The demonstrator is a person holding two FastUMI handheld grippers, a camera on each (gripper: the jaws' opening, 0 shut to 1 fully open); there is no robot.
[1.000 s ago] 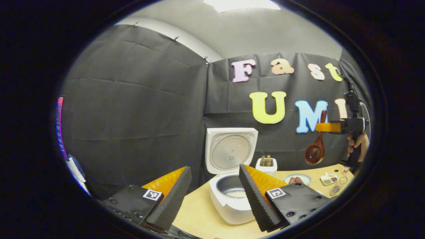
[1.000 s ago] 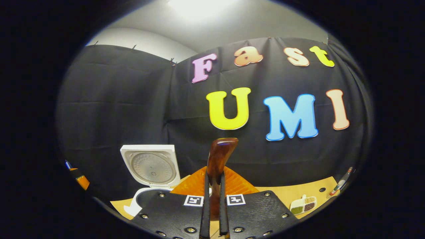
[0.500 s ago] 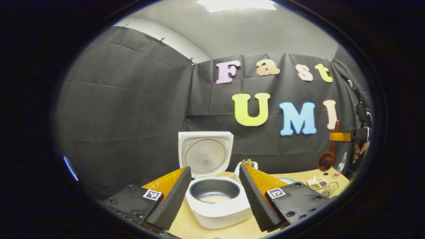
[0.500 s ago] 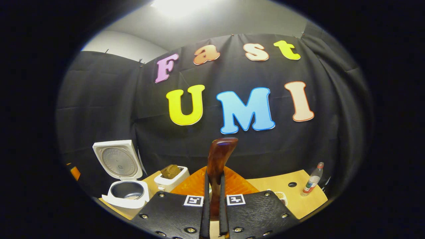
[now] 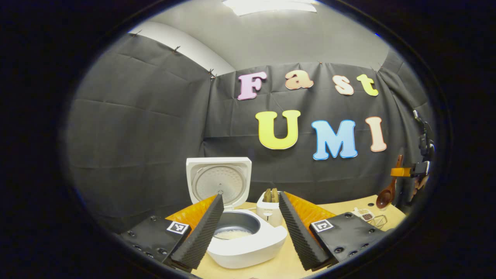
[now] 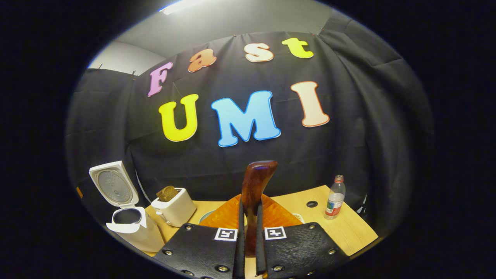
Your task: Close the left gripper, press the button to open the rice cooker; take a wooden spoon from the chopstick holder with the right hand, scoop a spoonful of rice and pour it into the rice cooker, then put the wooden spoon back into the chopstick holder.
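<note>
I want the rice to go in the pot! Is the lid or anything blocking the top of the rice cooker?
Nothing visible blocks it. The rice cooker has its lid flipped up at the back, so the pot is open on top. The right claw grips the wooden spoon far off to the side, past the toaster.

rice cooker – white, lid up | wooden spoon – brown, handle upright

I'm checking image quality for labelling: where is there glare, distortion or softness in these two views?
Left gripper view: the ceiling light is blown out, the wall seams bow from the fisheye, and the wooden spoon is small and soft near the edge. Right gripper view: the horizon tilts, the spoon's handle carries a highlight, and the rice cooker sits dim at the margin.
</note>
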